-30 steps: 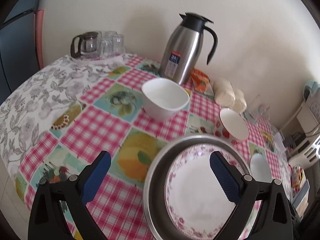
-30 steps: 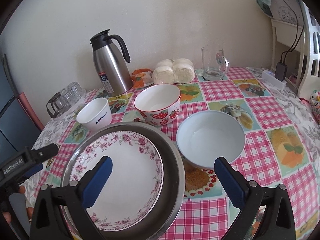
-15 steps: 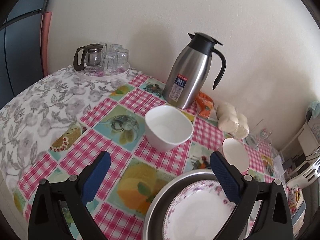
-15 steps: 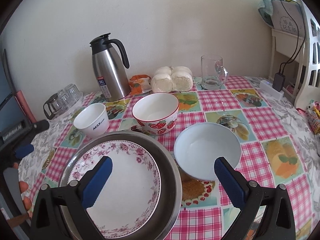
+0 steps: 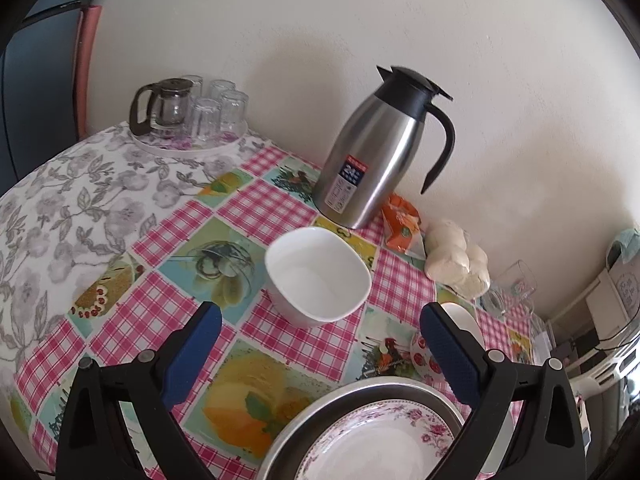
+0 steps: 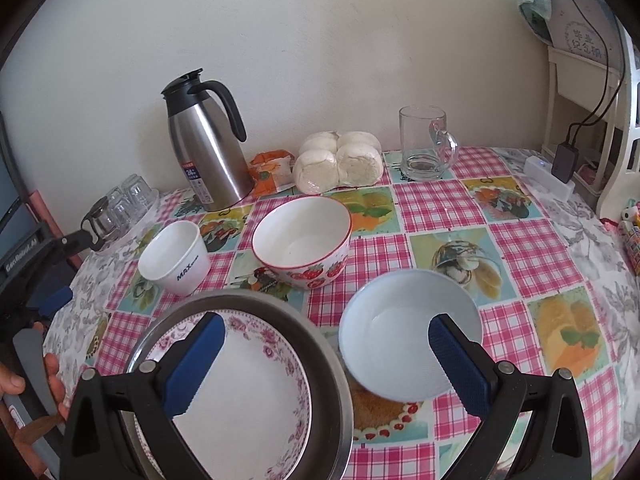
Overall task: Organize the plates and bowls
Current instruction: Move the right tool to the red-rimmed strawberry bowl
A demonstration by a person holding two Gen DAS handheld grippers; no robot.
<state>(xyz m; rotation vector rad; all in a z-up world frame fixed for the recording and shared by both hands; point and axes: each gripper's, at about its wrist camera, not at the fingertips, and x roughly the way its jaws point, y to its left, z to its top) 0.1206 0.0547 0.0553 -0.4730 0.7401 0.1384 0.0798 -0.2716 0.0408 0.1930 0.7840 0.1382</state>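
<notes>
A pink-flowered plate (image 6: 248, 404) lies inside a wide metal pan (image 6: 320, 352) at the table's near edge. Beside it on the right sits a pale blue bowl (image 6: 404, 336). Behind them stand a strawberry-patterned bowl (image 6: 304, 240) and a white square cup (image 6: 176, 256). My right gripper (image 6: 324, 360) is open, hovering over the gap between pan and blue bowl. My left gripper (image 5: 320, 350) is open above the table, with the white cup (image 5: 316, 276) just beyond its fingertips, the pan (image 5: 316, 412) and plate (image 5: 376, 444) below, and the strawberry bowl (image 5: 424, 352) partly hidden behind the right finger.
A steel thermos jug (image 6: 208, 144), an orange packet (image 6: 272, 168), a bag of white buns (image 6: 340, 160) and a glass mug (image 6: 424, 144) line the wall. A tray with a glass teapot and tumblers (image 5: 188, 116) stands at the far left. A person's hand (image 6: 24, 380) holds the left tool.
The left gripper has pulled back and tilted up, so the plate and pan slid lower in its view. The right gripper has drawn back slightly. Both stayed open.
</notes>
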